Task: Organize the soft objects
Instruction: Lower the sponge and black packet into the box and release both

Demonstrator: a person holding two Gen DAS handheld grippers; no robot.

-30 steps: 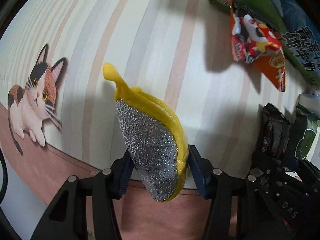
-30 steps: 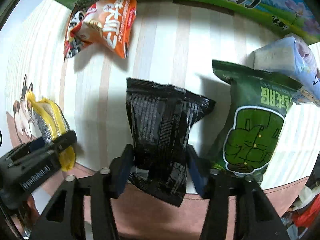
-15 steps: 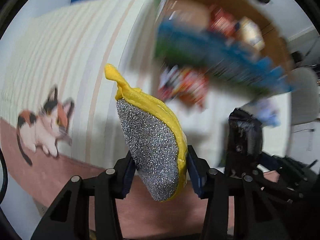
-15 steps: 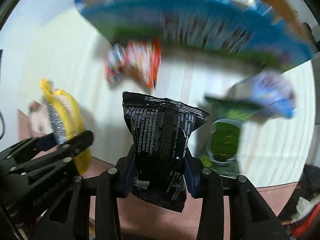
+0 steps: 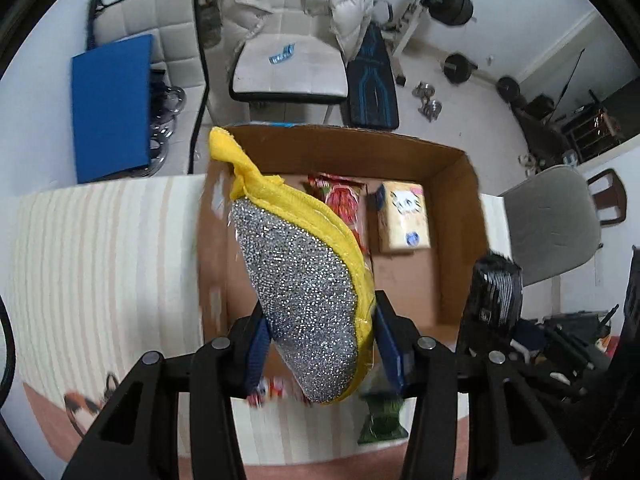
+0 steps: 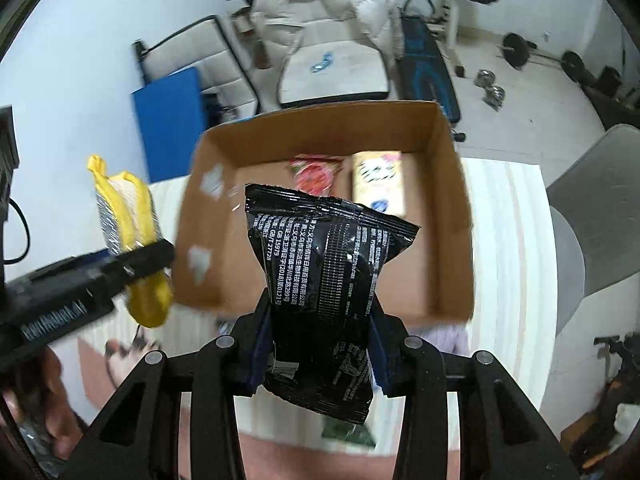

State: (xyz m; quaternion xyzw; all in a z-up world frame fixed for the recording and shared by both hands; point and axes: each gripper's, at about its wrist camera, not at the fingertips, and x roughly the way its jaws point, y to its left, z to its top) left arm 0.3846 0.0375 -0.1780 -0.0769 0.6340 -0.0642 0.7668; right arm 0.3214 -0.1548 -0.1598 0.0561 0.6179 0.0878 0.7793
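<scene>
My left gripper (image 5: 318,344) is shut on a yellow and silver scrubbing sponge (image 5: 300,284) and holds it in the air in front of an open cardboard box (image 5: 460,208). My right gripper (image 6: 318,354) is shut on a black snack packet (image 6: 320,292), also held up before the box (image 6: 452,184). The sponge (image 6: 128,236) shows at the left of the right wrist view. The black packet (image 5: 494,292) shows at the right of the left wrist view. In the box lie a red packet (image 5: 340,200) and a yellow tissue pack (image 5: 404,216).
The box stands on a striped tablecloth (image 5: 100,264). A green packet (image 5: 380,420) and an orange packet (image 5: 268,390) lie on the cloth below the grippers. Beyond the table are a white chair with a jacket (image 5: 292,32), a blue pad (image 5: 112,104), a grey chair (image 5: 552,224) and weights.
Both grippers have lifted and tilted up from the tablecloth with their objects still held. The view now faces the cardboard box and the room instead of the cloth and packets.
</scene>
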